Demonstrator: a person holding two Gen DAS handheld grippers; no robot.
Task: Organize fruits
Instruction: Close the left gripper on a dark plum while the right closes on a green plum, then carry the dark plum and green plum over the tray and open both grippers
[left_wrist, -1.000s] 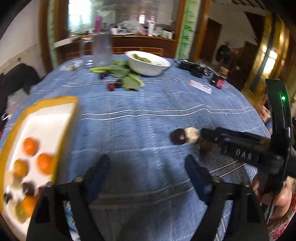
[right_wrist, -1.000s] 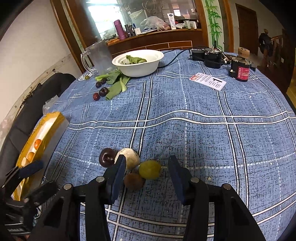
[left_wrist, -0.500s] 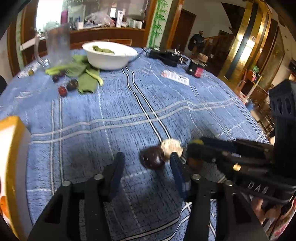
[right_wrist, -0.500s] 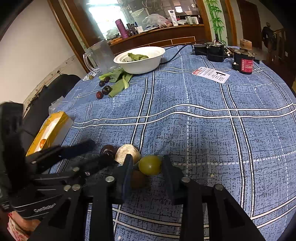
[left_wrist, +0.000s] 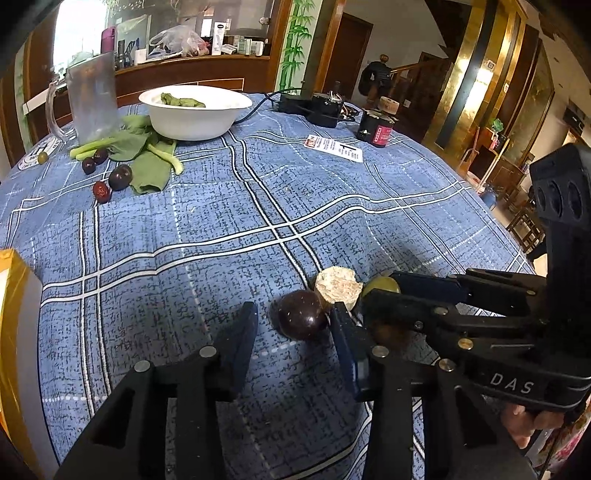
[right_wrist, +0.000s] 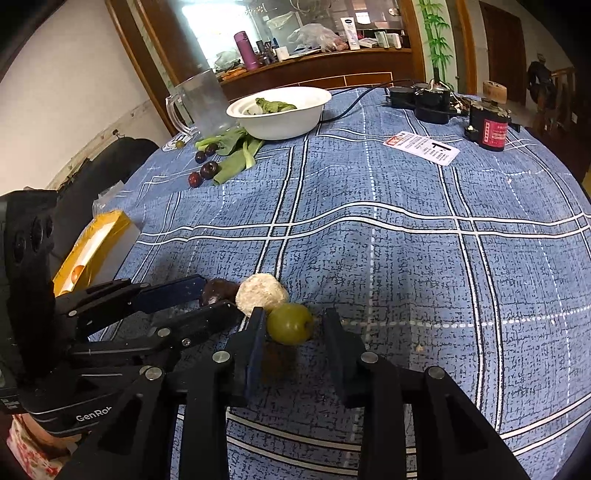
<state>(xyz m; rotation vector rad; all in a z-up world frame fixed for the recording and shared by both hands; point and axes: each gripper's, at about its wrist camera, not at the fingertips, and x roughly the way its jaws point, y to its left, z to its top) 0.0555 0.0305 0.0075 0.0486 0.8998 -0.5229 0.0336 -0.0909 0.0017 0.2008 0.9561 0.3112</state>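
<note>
Left hand-held gripper (left_wrist: 291, 325) brackets dark plum (left_wrist: 301, 319), pads not gripping; right hand-held gripper (right_wrist: 291, 326) closing round green fruit (right_wrist: 290, 324), unpinched.

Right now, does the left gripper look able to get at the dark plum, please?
Probably yes: the dark plum sits between the open fingers of the left gripper, though the pale fruit crowds it from behind.

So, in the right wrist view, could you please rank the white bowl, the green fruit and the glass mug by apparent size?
1. white bowl
2. glass mug
3. green fruit
The fruit lies far nearer the camera, so its true size is smaller than it looks.
</note>
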